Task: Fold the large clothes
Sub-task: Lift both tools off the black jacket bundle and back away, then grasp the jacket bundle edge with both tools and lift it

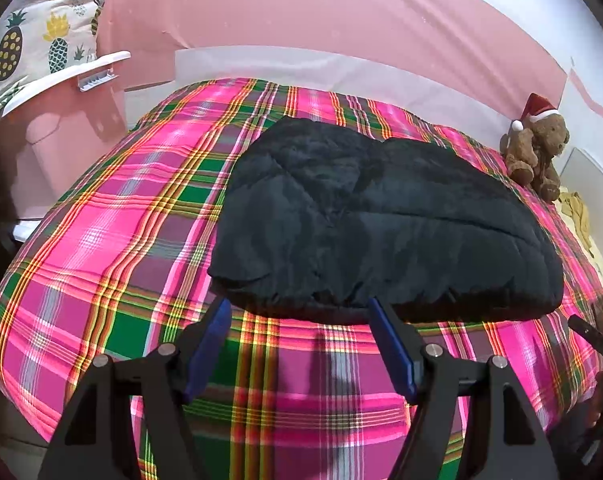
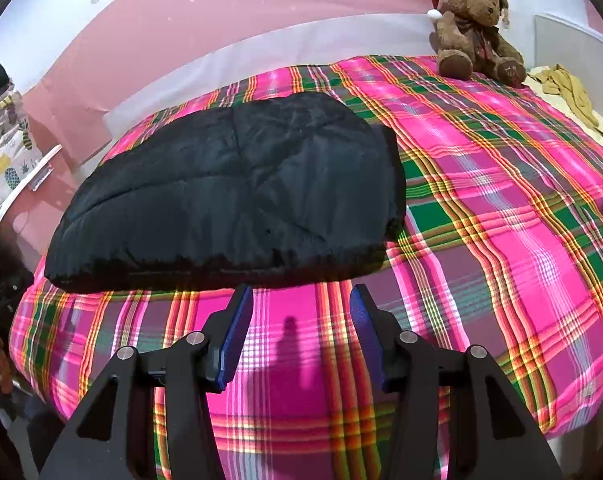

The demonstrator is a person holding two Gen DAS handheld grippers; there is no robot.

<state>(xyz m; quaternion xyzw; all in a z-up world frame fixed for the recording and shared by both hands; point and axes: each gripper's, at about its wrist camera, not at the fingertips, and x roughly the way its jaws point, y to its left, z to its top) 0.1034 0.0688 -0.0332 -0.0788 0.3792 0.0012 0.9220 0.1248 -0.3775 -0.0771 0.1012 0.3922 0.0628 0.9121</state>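
Two grippers sit in front of me, both empty. The left gripper point(image 1: 297, 308) has its fingers spread wide at the lower centre, tips just short of the black quilted jacket's point(image 1: 381, 220) near hem. The right gripper point(image 2: 301, 294) is parted more narrowly. The jacket lies folded, mid-frame, on the plaid bed cover point(image 2: 501, 220). A teddy bear point(image 2: 475, 28) sits at upper right.
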